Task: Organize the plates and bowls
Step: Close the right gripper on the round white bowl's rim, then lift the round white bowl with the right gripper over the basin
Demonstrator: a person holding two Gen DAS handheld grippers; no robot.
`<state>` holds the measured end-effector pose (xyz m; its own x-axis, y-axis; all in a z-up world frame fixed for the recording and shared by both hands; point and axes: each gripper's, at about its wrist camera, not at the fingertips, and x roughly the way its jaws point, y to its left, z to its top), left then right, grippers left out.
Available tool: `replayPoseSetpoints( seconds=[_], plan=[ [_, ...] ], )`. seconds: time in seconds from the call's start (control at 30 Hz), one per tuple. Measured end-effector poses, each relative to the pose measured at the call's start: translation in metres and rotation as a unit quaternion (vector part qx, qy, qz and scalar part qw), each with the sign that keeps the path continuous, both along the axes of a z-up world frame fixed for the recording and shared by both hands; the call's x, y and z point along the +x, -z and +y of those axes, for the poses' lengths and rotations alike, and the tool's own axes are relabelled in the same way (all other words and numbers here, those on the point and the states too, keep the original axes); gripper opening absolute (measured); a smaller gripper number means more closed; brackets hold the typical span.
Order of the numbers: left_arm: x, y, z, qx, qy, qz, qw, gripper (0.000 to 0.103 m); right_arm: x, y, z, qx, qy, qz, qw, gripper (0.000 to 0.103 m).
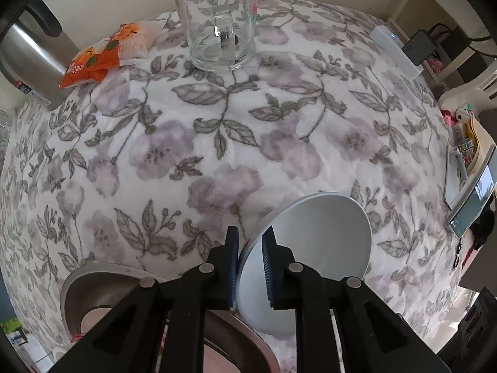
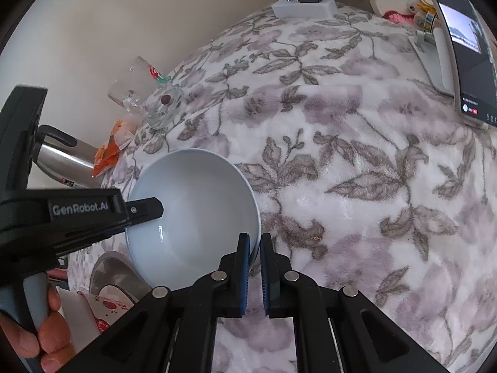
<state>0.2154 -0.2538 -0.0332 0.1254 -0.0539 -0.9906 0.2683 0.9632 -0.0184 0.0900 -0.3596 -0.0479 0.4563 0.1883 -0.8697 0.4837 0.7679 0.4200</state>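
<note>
Both grippers pinch the rim of the pale blue-white round ceramic bowl (image 2: 198,217) on the floral fleece cloth (image 2: 357,186): right gripper (image 2: 255,248) on its near edge, left gripper (image 1: 251,242) opposite; clear glass mug (image 1: 217,21) stands well beyond

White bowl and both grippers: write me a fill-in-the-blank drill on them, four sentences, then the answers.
1. Both grippers are shut on the rim of the same white ____.
2. The left gripper and right gripper grip the white bowl on ____ sides.
3. The glass mug near the wall is ____ of liquid.
4. The snack packet beside the steel kettle is ____ in colour.

Missing words: bowl; opposite; empty; orange
</note>
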Motion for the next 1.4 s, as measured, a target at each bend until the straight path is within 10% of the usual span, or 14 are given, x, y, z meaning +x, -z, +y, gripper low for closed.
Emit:
replayPoseSetpoints(
  seconds=[0.83, 1.4],
  plan=[
    [-0.043, -0.069, 0.042, -0.118, -0.003, -0.067, 0.9908, 0.015, -0.02, -0.058, 0.002, -0.006, -0.008, -0.07, 0.997, 0.007],
    [-0.073, -0.108, 0.123, -0.214, -0.066, -0.127, 0.9664, 0.015, -0.029, -0.105, 0.056, -0.049, -0.077, -0.112, 0.99, 0.008]
  ],
)
